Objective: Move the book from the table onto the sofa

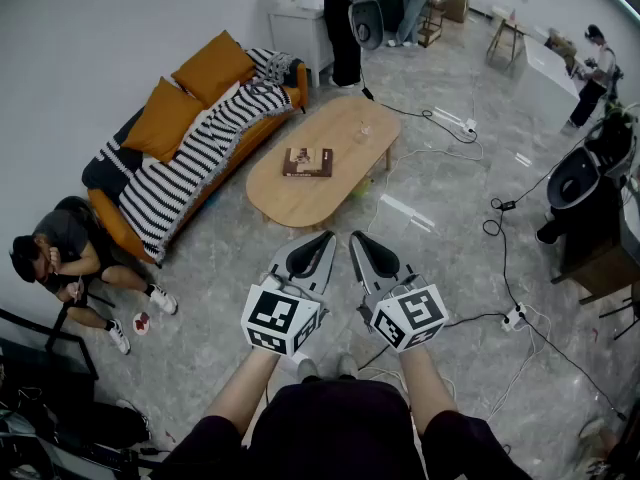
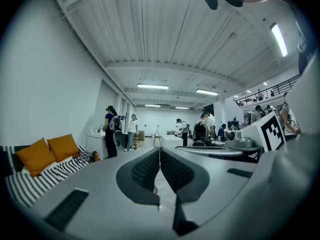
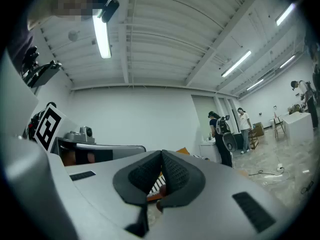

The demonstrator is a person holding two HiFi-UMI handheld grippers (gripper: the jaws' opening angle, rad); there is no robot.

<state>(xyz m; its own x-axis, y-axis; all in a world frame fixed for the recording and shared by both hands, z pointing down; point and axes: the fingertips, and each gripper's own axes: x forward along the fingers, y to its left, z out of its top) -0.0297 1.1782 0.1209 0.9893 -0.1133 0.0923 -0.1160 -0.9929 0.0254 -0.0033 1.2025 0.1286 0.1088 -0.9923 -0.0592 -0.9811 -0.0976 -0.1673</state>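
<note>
Book (image 1: 307, 162) lies flat on the oval wooden desk (image 1: 335, 118), about mid-desk, toward its left edge. Sofa (image 1: 112, 224) is just left of the desk, with a striped blanket (image 1: 190, 168) and orange cushions (image 1: 165, 118) on it. Left gripper (image 1: 322, 240) and right gripper (image 1: 357, 238) are side by side, level, short of the desk's near end, well apart from the book. Fingers on both are clenched, nothing between them. A person (image 1: 60, 258) sits on the floor by the sofa's near end.

Bare floor (image 1: 220, 268) is seen right up to the table (image 1: 290, 196); the sofa (image 1: 112, 226) seat is crowded by cushions (image 1: 210, 68), and its near end is blocked by a seated person (image 1: 70, 248).
</note>
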